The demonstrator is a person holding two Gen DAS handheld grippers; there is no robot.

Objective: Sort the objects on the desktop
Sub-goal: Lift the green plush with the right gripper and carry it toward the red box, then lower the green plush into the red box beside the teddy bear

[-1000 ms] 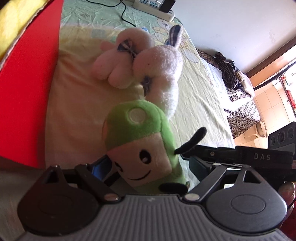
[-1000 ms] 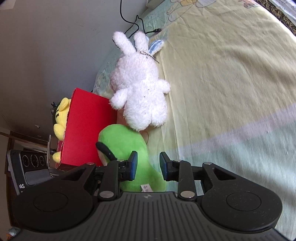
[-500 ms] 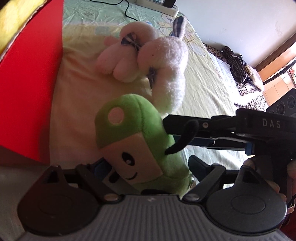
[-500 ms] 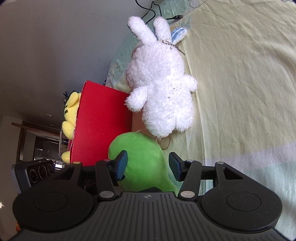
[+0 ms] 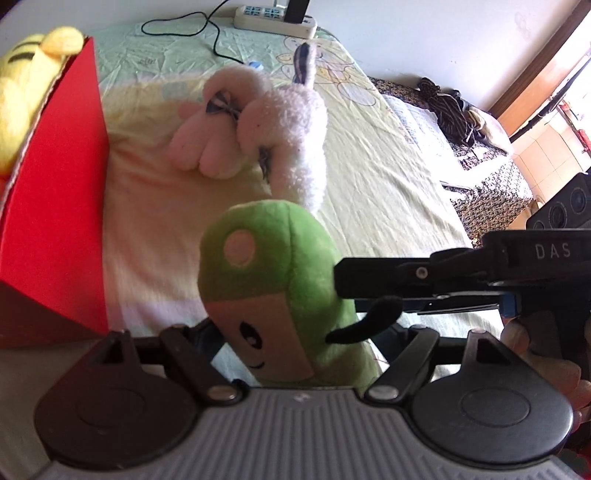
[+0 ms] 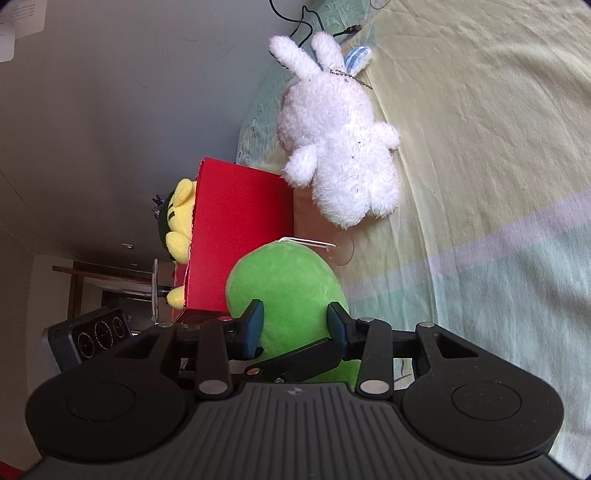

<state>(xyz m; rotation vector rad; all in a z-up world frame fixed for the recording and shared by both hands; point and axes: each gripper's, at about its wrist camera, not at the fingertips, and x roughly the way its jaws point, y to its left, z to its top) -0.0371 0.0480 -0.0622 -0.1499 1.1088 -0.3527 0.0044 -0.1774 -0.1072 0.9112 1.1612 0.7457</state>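
Pale yellow-green bedsheet [image 5: 388, 177] covers the bed on which everything lies, with a power strip [image 5: 275, 22] and a black cable [image 5: 207, 29] at its far edge against a white wall. A green plush [image 5: 273, 280] is seen between the fingers of the left gripper [image 5: 295, 343], its face turned to the camera; the fingertips are hidden behind it, so whether they press on it cannot be told. The right gripper [image 6: 295, 328] is set across the plush from the right, its blue-padded fingers [image 6: 253, 325] spread to either side of the green back [image 6: 284, 291], seemingly touching it, though a firm grip cannot be confirmed. A hand [image 5: 543, 354] is seen on that gripper's handle. Beyond the plush, a white rabbit [image 6: 340, 147] lies on the sheet, well ahead of both grippers. A red box [image 6: 236, 236] stands to the left of the left gripper, just beside the plush, with a yellow plush [image 5: 26, 85] resting in it. A suction cup [image 6: 343, 247] on a cord lies on the sheet between the green plush and the rabbit.
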